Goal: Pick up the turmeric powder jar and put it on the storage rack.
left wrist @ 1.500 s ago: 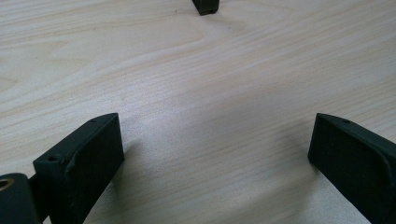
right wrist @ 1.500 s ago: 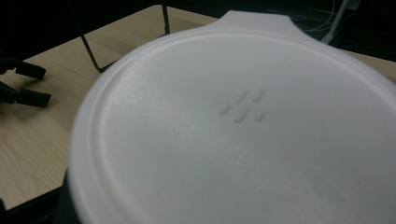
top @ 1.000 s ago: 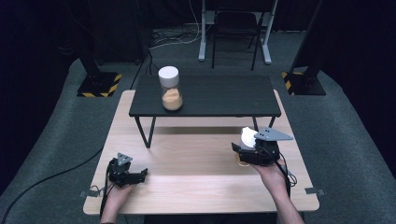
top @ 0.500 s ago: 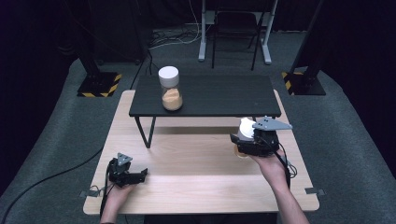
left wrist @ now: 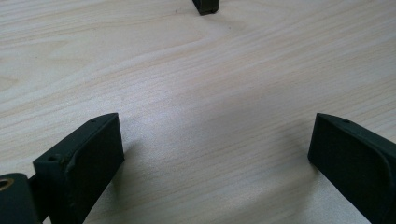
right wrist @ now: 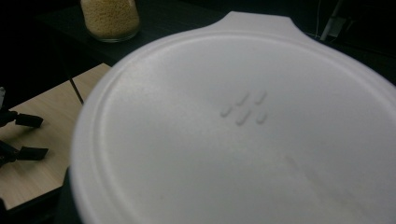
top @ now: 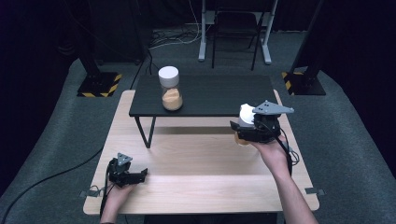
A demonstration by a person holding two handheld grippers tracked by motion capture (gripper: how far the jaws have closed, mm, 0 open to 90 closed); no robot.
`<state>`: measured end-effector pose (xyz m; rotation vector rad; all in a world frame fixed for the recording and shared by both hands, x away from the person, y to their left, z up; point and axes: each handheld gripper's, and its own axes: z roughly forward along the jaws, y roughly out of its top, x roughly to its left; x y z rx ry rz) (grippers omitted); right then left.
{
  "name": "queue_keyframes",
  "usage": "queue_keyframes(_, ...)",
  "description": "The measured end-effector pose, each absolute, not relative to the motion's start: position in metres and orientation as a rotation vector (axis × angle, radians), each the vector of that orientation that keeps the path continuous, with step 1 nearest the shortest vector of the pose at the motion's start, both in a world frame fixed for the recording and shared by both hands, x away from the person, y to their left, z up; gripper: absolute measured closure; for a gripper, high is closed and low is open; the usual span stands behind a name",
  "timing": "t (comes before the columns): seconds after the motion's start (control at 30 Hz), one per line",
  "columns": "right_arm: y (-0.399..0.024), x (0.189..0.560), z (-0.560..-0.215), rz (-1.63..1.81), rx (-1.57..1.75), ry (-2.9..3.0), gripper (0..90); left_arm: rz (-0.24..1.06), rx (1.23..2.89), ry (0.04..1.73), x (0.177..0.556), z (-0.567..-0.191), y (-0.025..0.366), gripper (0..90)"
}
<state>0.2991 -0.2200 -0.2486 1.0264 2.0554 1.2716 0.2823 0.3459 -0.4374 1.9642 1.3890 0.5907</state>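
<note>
the left gripper (top: 140,174) is a small black device with a grey three-cornered plate on top and a black cable behind it. its two jaws are thick, matt black blocks with rounded edges, and each has a small hole near the top. the right gripper (top: 239,129) is black too, with a bigger grey plate and looped black cables. both forearms are without sleeves.

Two jars (top: 169,88) (top: 246,122), two tables (top: 196,182) (top: 210,95), two hand-held grippers (top: 140,175) (top: 240,128).
</note>
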Motion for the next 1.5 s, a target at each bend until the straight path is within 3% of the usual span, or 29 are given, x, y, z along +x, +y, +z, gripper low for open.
queue_keyframes(0.83, -0.203, 0.335, -0.198, 1.217, 1.027, 2.031, 30.2, 0.589, 1.965, 1.387, 0.283, -0.437, 0.346, 2.8)
queue_keyframes(1.5, -0.189, 0.39, -0.196, 1.188, 1.093, 2.014, 30.2, 0.589, 1.965, 1.387, 0.283, -0.437, 0.346, 2.8)
